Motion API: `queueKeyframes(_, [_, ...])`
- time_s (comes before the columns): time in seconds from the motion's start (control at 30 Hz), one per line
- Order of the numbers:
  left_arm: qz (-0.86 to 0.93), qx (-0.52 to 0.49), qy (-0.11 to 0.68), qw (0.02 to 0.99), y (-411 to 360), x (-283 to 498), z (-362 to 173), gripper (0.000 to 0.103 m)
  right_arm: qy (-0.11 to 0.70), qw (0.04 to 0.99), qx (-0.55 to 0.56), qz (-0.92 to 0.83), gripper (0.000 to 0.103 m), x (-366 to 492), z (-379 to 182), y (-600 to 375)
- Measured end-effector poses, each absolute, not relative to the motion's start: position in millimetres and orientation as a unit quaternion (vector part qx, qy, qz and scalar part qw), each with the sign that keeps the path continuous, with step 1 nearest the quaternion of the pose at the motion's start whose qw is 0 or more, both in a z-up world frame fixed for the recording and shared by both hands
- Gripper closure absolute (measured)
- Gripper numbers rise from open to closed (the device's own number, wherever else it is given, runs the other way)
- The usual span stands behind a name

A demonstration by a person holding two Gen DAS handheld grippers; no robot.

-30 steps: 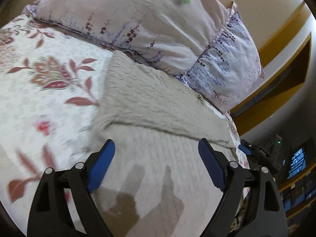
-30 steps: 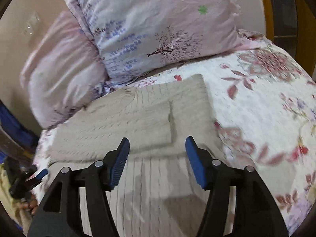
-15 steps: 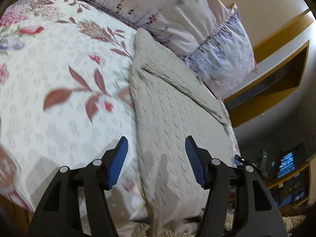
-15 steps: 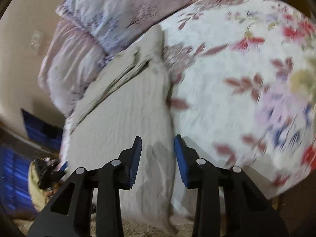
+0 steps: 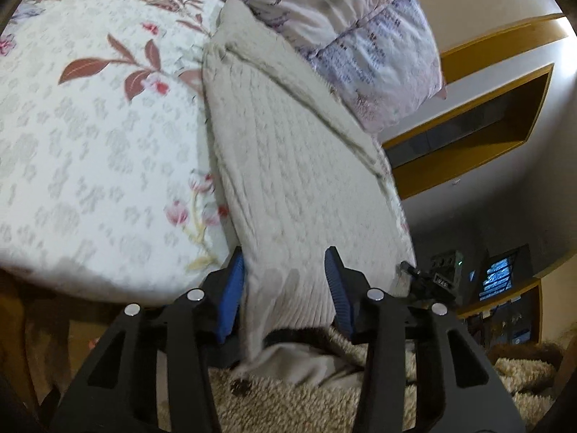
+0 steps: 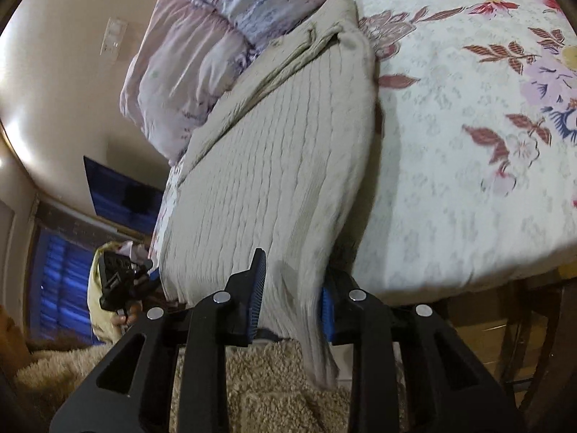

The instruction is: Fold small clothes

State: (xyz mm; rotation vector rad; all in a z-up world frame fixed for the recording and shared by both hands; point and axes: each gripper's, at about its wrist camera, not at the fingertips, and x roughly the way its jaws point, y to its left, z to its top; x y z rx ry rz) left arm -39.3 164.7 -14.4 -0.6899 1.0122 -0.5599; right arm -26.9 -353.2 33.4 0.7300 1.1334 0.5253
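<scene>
A beige knitted garment [image 5: 295,166] lies flat along the bed's end, its top part folded down near the pillows, its lower hem hanging over the bed's edge. My left gripper [image 5: 285,288] straddles one hem corner. Its jaws are closing, with the cloth between the blue pads [image 5: 230,288], and a gap still shows on the right side. In the right wrist view the garment [image 6: 274,166] hangs the same way. My right gripper [image 6: 292,303] is closing around the other hem corner. The cloth fills most of the gap and partly hides the right pad [image 6: 326,310].
The floral bedcover [image 5: 90,144] [image 6: 468,144] spreads beside the garment. Lilac pillows [image 5: 378,54] [image 6: 187,72] lie behind it. A shaggy beige rug [image 5: 288,397] [image 6: 270,389] covers the floor below. A yellow wall shelf [image 5: 468,137] and a dark screen [image 6: 119,195] stand beyond the bed.
Both grippers drew back from over the garment's middle to its hem at the bed's edge and sank lower. Their jaws narrowed, and the hem corners now sit between them.
</scene>
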Motion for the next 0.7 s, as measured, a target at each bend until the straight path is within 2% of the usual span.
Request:
queueKeyframes(0.07, [-0.262,-0.294,0.484,0.781,162.2,-44.9,-12.1,0.067,0.526,0.748,0.319,0.248,0.074,-29.6,35.9,-347.4])
queueKeyframes(0.2, [-0.268,-0.254,0.519,0.771,147.7,-48.4,-12.6,0.065,0.545,0.744,0.29,0.257,0.074,-32.1,38.2,-333.7])
queueKeyframes(0.23, [-0.27,-0.247,0.527,0.767,143.0,-47.9,-15.4,0.065,0.55,0.744,0.28,0.257,0.081,-31.2,37.9,-329.2])
queueKeyframes(0.27, [-0.273,-0.245,0.532,0.763,139.8,-47.8,-18.4,0.074,0.552,0.744,0.275,0.256,0.094,-30.0,38.1,-326.8])
queueKeyframes(0.33, [-0.286,-0.26,0.532,0.754,137.9,-45.7,-22.4,0.095,0.544,0.749,0.276,0.258,0.094,-27.5,42.5,-326.1])
queueKeyframes(0.47, [-0.297,-0.278,0.497,0.767,149.5,-45.6,-7.4,0.096,0.502,0.782,0.265,0.258,0.095,-23.4,66.2,-326.9])
queueKeyframes(0.7, [-0.261,-0.284,0.413,0.825,175.2,-27.1,29.0,0.097,0.366,0.881,0.212,0.211,0.095,-9.8,121.7,-331.0])
